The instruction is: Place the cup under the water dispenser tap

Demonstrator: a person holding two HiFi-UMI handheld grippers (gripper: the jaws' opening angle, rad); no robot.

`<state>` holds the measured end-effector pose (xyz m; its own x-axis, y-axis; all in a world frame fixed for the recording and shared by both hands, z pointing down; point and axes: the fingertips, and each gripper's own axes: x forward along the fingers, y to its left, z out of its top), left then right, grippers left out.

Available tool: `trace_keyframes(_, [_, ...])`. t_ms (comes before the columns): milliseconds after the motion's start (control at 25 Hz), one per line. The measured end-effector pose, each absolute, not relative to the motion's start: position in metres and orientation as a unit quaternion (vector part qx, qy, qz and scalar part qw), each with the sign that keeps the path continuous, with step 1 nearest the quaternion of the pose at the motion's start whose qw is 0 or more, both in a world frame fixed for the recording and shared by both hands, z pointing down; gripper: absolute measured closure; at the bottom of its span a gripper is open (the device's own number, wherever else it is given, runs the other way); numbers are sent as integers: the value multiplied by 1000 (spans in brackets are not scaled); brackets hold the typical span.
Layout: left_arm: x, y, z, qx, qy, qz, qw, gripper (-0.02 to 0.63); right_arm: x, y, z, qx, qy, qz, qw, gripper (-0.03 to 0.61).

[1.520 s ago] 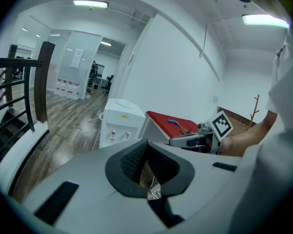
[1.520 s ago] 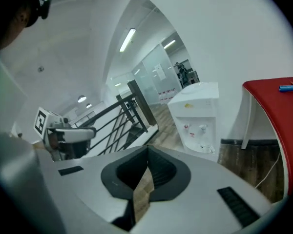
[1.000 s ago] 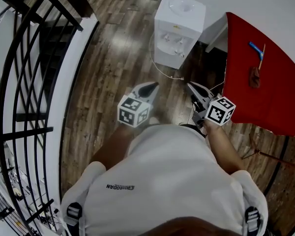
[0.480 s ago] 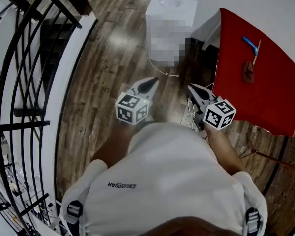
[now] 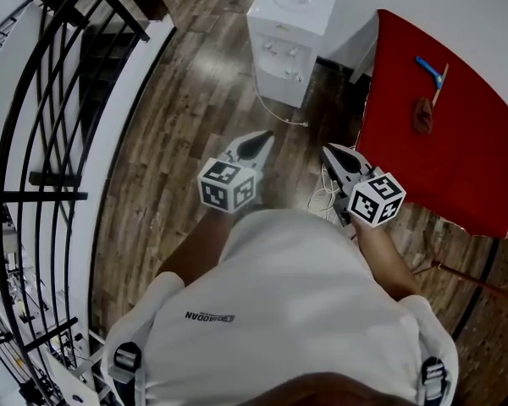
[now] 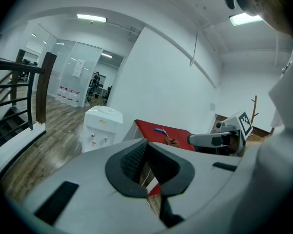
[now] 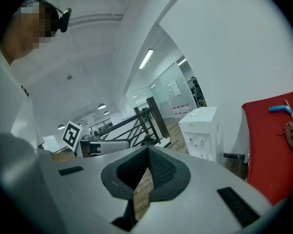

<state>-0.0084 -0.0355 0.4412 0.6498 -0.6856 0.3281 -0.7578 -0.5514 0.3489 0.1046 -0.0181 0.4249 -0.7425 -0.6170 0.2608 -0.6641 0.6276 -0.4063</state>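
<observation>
A white water dispenser [image 5: 289, 32] stands on the wood floor ahead of me, its taps on the front face; it also shows in the left gripper view [image 6: 101, 128] and the right gripper view [image 7: 202, 130]. No cup is in any view. My left gripper [image 5: 256, 145] and right gripper [image 5: 332, 153] are held side by side in front of the person's chest, well short of the dispenser. Both are shut with nothing between the pads, the tips meeting in the left gripper view [image 6: 146, 143] and the right gripper view [image 7: 148, 150].
A red-covered table [image 5: 440, 134] stands to the right, with a blue object [image 5: 429, 70] and a small brown object [image 5: 422, 115] on it. A black stair railing [image 5: 59, 142] runs along the left. A white cord [image 5: 322, 197] lies on the floor by the right gripper.
The head view has shifted, so the dispenser and red table now sit a little further left and higher. Both grippers have stayed shut and in nearly the same place.
</observation>
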Motion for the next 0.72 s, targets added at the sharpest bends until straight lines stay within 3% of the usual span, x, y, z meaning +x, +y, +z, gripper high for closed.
trace_keyframes(720, [35,15,438,877,-424,85,210,617,147,44,441,341,-903,249,76,557])
